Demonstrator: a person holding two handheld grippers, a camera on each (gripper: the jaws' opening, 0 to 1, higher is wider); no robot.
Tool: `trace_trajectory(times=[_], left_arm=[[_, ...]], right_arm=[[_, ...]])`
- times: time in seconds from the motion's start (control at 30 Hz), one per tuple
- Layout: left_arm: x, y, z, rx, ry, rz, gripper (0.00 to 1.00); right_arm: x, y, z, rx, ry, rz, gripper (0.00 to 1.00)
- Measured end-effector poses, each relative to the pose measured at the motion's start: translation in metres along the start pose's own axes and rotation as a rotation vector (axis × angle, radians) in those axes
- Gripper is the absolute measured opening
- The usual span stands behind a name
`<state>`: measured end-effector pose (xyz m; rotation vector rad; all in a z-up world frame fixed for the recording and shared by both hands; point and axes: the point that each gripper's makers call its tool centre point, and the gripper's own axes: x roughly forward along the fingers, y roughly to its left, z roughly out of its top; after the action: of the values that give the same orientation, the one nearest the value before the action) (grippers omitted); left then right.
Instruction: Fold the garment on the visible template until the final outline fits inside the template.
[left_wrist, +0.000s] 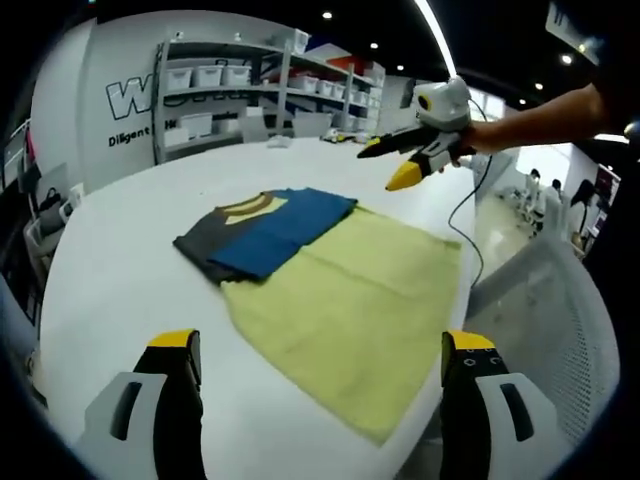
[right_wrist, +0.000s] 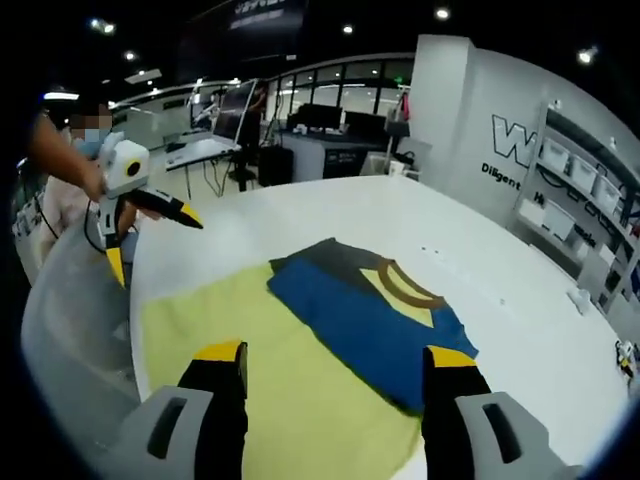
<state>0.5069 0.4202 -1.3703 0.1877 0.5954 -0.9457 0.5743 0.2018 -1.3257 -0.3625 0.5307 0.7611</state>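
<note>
A folded garment (left_wrist: 268, 230), blue and dark grey with a yellow collar, lies on the white table (left_wrist: 120, 270). Its near edge overlaps one corner of the yellow-green template cloth (left_wrist: 350, 310); the grey part rests on bare table. My left gripper (left_wrist: 322, 345) hovers open over the template's near side, nothing between its fingers. My right gripper (left_wrist: 385, 168) hangs open in the air beyond the template, held by a hand. In the right gripper view, my right gripper (right_wrist: 336, 355) stands open above the garment (right_wrist: 370, 310) and template (right_wrist: 220, 340), and my left gripper (right_wrist: 155, 250) is open at the left.
Shelves with white bins (left_wrist: 230, 85) stand behind the table. A cable (left_wrist: 465, 215) trails over the table's edge. Desks with monitors (right_wrist: 230, 125) and a person's arm (right_wrist: 55, 150) are at the far side. A mesh chair back (left_wrist: 560, 320) is beside the table.
</note>
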Motion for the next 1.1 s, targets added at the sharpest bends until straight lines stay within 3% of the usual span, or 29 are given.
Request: trace_trajectory(times=[0.3,0.73,0.9,1.1], left_arm=[[0.012,-0.010,0.002,0.024,0.014,-0.035,0.95],[0.024,-0.011,0.005,0.048,0.016,-0.046,0.95],[0.026,-0.016,0.001,0.065,0.034,-0.061,0.95],[0.027,-0.024,-0.008,0.093,0.064,-0.083,0.95]], right_arm=[[-0.017,0.000,-0.023,0.038,0.000,-0.004,0.69],[-0.034,0.020,-0.056,0.075,-0.005,0.048,0.73],[-0.041,0.029,-0.082,0.078,0.040,0.073,0.74],[-0.047,0.036,-0.099,0.078,0.060,0.093,0.74]])
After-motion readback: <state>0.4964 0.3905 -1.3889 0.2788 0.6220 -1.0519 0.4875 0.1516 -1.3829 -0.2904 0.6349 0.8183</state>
